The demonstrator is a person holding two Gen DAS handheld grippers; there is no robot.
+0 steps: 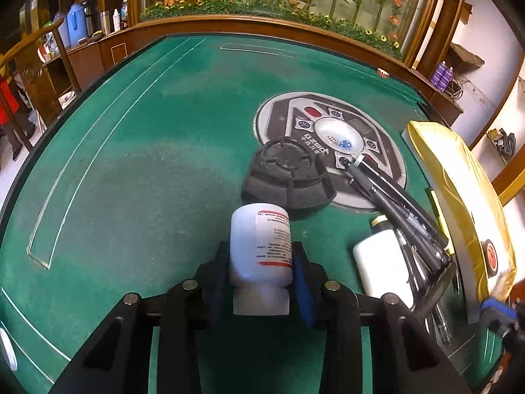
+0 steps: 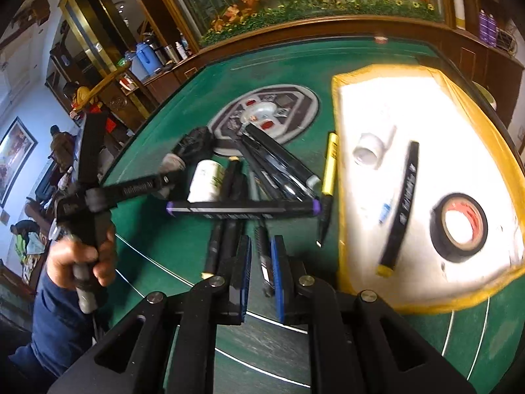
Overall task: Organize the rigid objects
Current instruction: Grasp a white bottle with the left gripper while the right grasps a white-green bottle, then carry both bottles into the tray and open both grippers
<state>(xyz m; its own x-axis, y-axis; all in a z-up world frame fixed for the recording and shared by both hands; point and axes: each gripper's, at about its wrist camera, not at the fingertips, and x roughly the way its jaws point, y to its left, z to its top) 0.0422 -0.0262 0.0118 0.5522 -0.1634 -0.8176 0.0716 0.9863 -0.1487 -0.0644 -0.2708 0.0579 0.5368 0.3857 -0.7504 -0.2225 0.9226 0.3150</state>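
My left gripper (image 1: 261,259) is shut on a white pill bottle (image 1: 261,239) with a red-edged label, held over the green felt. My right gripper (image 2: 261,246) has its jaws closed narrowly around a dark pen (image 2: 265,262) lying on the felt. A pile of black markers (image 2: 272,164) and a purple-capped marker (image 2: 242,208) lie ahead of it. A second white bottle (image 2: 205,180) lies in the pile; it also shows in the left wrist view (image 1: 382,266). The yellow-rimmed white tray (image 2: 364,78) on the right holds a black tape roll (image 2: 439,239), a marker (image 2: 402,203) and a small white bottle (image 2: 369,147).
A black round foam-like object (image 1: 288,172) lies by the table's round control panel (image 1: 380,124). A yellow highlighter (image 2: 329,164) lies beside the tray. The left gripper and the hand holding it (image 2: 82,256) show at the left. A wooden cabinet edges the table's far side.
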